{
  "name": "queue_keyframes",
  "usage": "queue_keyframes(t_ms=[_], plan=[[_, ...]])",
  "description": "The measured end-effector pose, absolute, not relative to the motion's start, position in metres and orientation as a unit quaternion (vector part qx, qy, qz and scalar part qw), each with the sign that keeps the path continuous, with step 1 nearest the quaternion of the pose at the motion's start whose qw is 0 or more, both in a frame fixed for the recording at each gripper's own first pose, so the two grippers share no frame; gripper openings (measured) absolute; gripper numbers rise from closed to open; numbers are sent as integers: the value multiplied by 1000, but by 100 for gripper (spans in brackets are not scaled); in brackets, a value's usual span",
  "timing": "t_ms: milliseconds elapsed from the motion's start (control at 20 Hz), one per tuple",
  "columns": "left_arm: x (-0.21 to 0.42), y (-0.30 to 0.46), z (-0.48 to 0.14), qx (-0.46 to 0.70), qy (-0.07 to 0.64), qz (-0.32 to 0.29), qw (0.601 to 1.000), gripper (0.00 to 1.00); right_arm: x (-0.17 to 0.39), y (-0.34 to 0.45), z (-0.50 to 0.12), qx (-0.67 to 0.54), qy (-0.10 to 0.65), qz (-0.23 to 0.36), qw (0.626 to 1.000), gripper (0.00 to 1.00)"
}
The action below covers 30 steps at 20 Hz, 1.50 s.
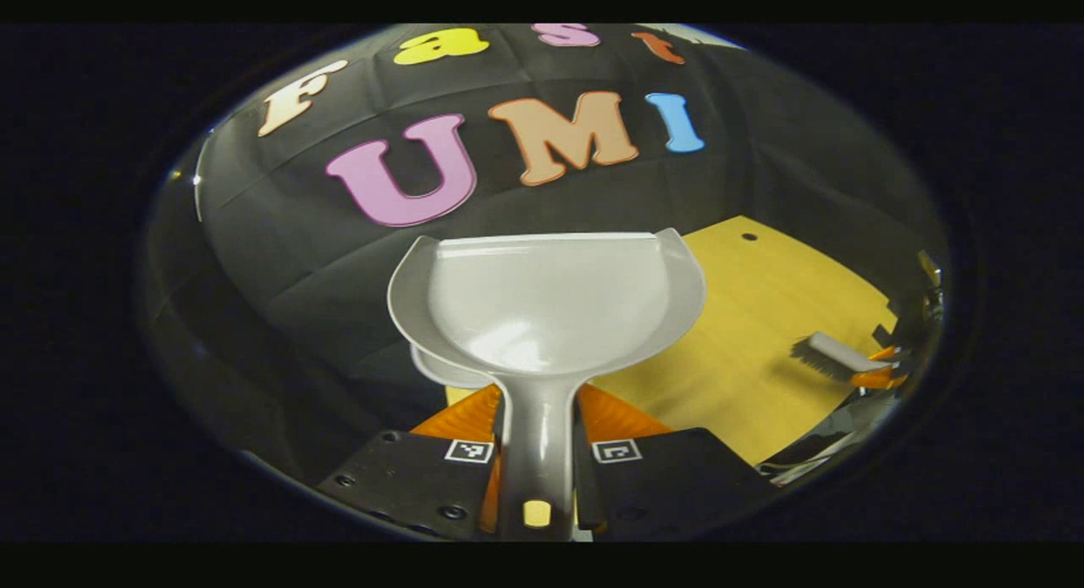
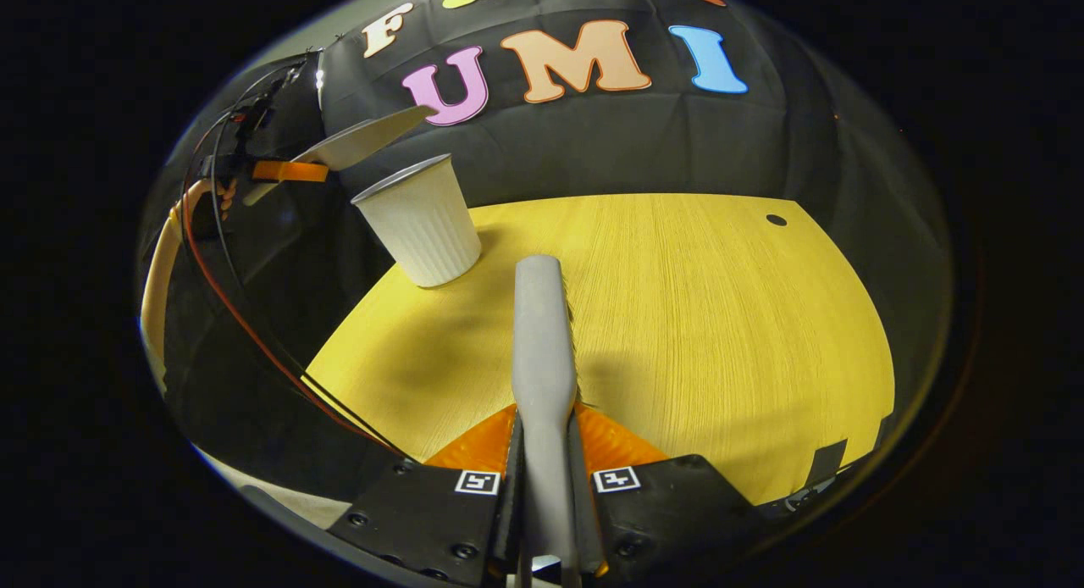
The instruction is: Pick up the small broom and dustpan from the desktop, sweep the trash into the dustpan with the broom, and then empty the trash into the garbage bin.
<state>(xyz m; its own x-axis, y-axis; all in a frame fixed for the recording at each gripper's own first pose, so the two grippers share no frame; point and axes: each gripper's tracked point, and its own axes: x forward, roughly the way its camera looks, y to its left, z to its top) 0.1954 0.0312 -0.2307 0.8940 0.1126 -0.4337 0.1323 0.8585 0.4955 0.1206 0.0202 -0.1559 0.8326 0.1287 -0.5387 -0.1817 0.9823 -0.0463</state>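
The left gripper [image 1: 535, 452] had its fingers pinched on the narrow handle of the dustpan [image 1: 546, 304], and the pan stood out ahead of it, raised clear of the worktop [image 1: 762, 317] and partly past its near-left edge, with the black booth wall behind. In the right gripper view the same pan [image 2: 360, 143] showed edge-on at about ten o'clock, tilted above the white ribbed garbage bin [image 2: 421, 219], which stood at the worktop's far-left corner. The pan looked like thin moulded plastic: light, stiff and glossy, so I judged it would slip or twist if gripped loosely, and that the neck where the handle meets the scoop was the sensible place to hold it. The right gripper [image 2: 546, 486] had its fingers closed on the handle of the small broom [image 2: 542, 334], which pointed straight out at twelve o'clock over the wood; from the left gripper view its dark bristles [image 1: 834, 359] hung at about three o'clock above the worktop. The broom also seemed light, stiff in the handle and soft only at the bristles. I could make out no trash on the wood or in the pan. The bin looked light enough to tip at a nudge, and it sat close to the worktop's edge. Room was widest toward one and two o'clock in the right gripper view, where the wood lay bare up to a small dark hole [image 2: 776, 219].
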Motion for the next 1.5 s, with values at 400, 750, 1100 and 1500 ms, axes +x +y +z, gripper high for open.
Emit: queue_keyframes(t_ms=[400, 750, 1100, 1500], plan=[[201, -61, -361, 209, 271, -69, 937, 28, 131, -20, -167, -39, 286, 34, 957, 25], [167, -44, -490, 118, 331, -1, 936, 28, 162, -40, -201, -47, 293, -2, 955, 25], [134, -27, -564, 84, 377, 60, 920, 29, 188, -39, -239, -62, 316, -13, 947, 25], [133, -26, -568, 96, 384, 66, 916, 31, 189, -40, -253, -31, 329, -14, 944, 22]])
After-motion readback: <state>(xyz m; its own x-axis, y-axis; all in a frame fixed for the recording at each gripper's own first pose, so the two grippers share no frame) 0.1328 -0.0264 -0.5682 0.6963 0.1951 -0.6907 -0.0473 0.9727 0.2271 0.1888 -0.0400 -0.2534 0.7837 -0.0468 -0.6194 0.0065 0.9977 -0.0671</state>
